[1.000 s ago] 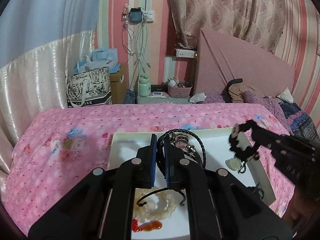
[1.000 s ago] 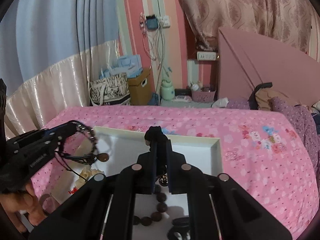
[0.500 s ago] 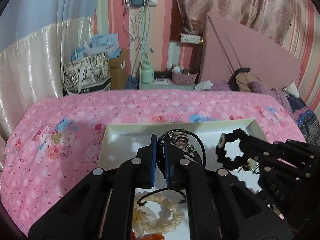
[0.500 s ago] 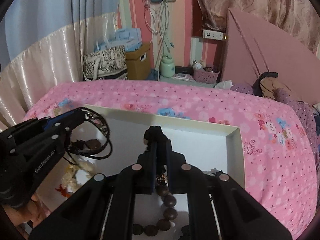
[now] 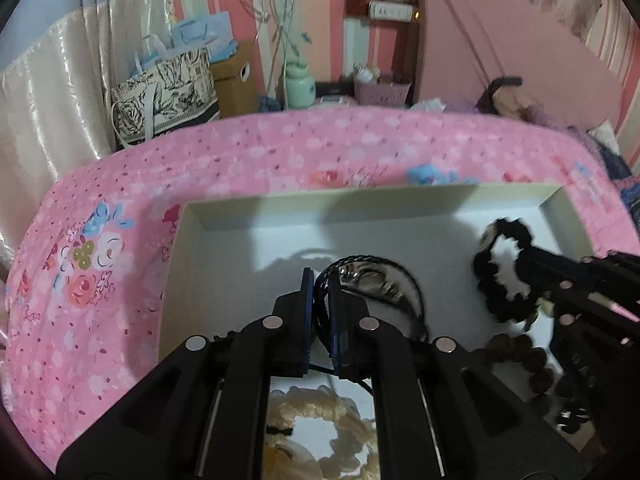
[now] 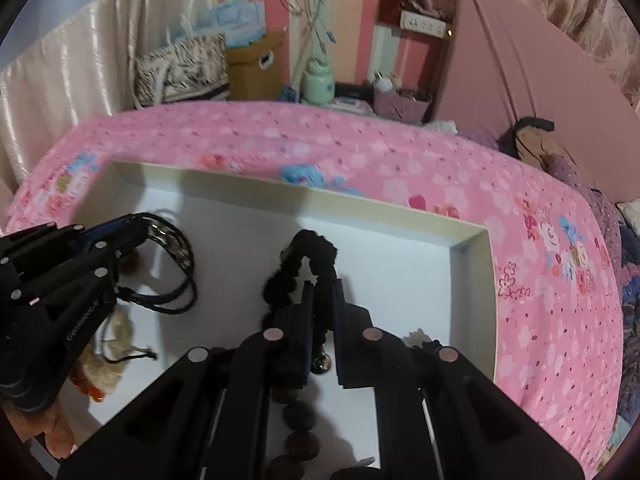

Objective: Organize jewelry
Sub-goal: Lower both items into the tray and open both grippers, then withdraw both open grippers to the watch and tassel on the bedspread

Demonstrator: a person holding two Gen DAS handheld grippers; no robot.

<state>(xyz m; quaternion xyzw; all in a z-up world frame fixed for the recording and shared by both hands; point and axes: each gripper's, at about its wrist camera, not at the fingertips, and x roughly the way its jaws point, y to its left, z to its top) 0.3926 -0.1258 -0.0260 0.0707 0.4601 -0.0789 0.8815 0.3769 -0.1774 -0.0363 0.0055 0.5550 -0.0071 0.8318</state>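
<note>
I am holding the left gripper point(image 5: 321, 280) with its fingers point(image 5: 307, 296) pinching a black braided cord bracelet point(image 5: 374, 276), whose metal charms are hanging just past the tips. I am keeping the right gripper point(image 6: 321, 292) with its fingers point(image 6: 307, 308) clamping a black ruffled band point(image 6: 308, 256), its loop standing up ahead of the tips. Both grippers are hovering over the white tray point(image 5: 256, 240), which is lying on the bed's pink floral cover point(image 5: 112, 264). In the tray, a cream beaded bracelet point(image 5: 320, 436) is lying under the left gripper, and a strand of dark wooden beads point(image 6: 298, 416) is lying under the right one. In the left view the ruffled band is showing at the tray's right side, well apart from the cord bracelet.
</note>
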